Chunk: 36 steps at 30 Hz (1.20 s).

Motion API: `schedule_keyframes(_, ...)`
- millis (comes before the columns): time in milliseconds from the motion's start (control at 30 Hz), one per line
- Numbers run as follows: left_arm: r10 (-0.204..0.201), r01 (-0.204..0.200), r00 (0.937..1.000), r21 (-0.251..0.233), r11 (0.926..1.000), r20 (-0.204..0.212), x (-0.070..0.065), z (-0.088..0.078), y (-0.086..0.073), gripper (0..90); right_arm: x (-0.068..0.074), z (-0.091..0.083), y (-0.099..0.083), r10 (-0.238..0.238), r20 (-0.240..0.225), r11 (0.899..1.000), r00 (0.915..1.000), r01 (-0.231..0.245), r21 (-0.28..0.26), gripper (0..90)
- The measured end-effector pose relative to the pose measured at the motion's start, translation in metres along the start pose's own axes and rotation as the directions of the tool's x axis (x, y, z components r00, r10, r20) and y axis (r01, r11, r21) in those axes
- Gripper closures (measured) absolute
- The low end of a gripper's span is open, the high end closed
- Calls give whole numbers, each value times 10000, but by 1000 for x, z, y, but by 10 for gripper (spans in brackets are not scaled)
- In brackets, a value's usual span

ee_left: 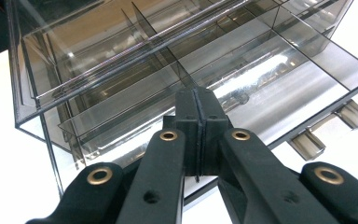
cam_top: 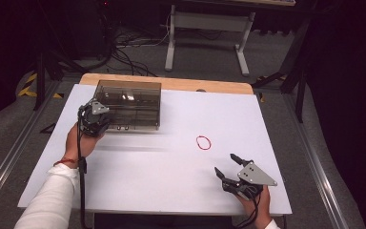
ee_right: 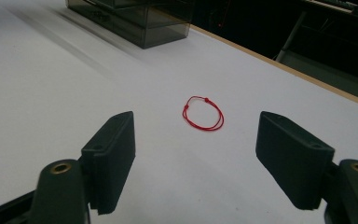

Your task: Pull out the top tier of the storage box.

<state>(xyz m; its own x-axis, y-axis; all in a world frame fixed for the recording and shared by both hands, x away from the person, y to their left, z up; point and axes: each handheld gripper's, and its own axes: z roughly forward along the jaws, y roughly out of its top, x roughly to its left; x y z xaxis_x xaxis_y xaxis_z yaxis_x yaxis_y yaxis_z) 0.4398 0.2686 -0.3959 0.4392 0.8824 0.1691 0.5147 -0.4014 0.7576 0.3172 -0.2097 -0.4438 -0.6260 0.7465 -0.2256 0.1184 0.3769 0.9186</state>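
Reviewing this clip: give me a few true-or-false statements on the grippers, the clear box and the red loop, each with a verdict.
1. The left gripper has its jaws shut. True.
2. The right gripper has its jaws closed on the red string loop. False: its jaws stand open and the loop lies on the table ahead of them, untouched.
3. The smoked clear organiser box stands at the far left of the table. True.
4. The red string loop lies inside the box. False: it lies on the white tabletop, well apart from the box.
5. The left gripper is at the box. True.
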Motion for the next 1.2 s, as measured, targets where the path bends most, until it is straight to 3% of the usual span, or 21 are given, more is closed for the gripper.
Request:
schedule_keyframes(133,-91,91,10000,-92,9999,28,0,-1,-1,876,-1,1,-1,36,-25,10000,10000,-36,46,293)
schedule_keyframes(200,205,-206,9997,-38,9998,-143,0,-2,-1,857,-1,1,-1,73,-28,10000,10000,-73,64,293)
schedule_keyframes(267,275,-280,9995,-311,9991,-147,1,-6,-1,795,-3,0,-1,183,17,9998,9998,-183,39,292)
schedule_keyframes(433,286,-304,9995,-1333,9906,-156,0,-21,-1,799,-5,-2,-1,192,26,9998,9998,-192,15,292)
schedule_keyframes(633,847,-837,9964,-1728,9814,-15,-13,-26,-7,764,-2,1,0,23,24,10000,10000,-23,69,292)
schedule_keyframes(767,1016,-1015,9948,-1869,9771,-86,-17,-27,-9,742,0,2,0,-112,0,9999,9999,112,104,292)
schedule_keyframes(867,972,-944,9952,-1831,9785,60,-18,-23,-8,703,1,1,1,-220,10,9997,9998,220,121,292)
schedule_keyframes(933,664,-543,9963,-2010,9781,539,-19,-21,-8,693,1,0,1,-233,-3,9996,9997,233,149,293)
schedule_keyframes(1200,996,-768,9902,-2140,9738,979,-33,-15,2,676,3,-1,0,-536,-93,9983,9985,538,201,293)
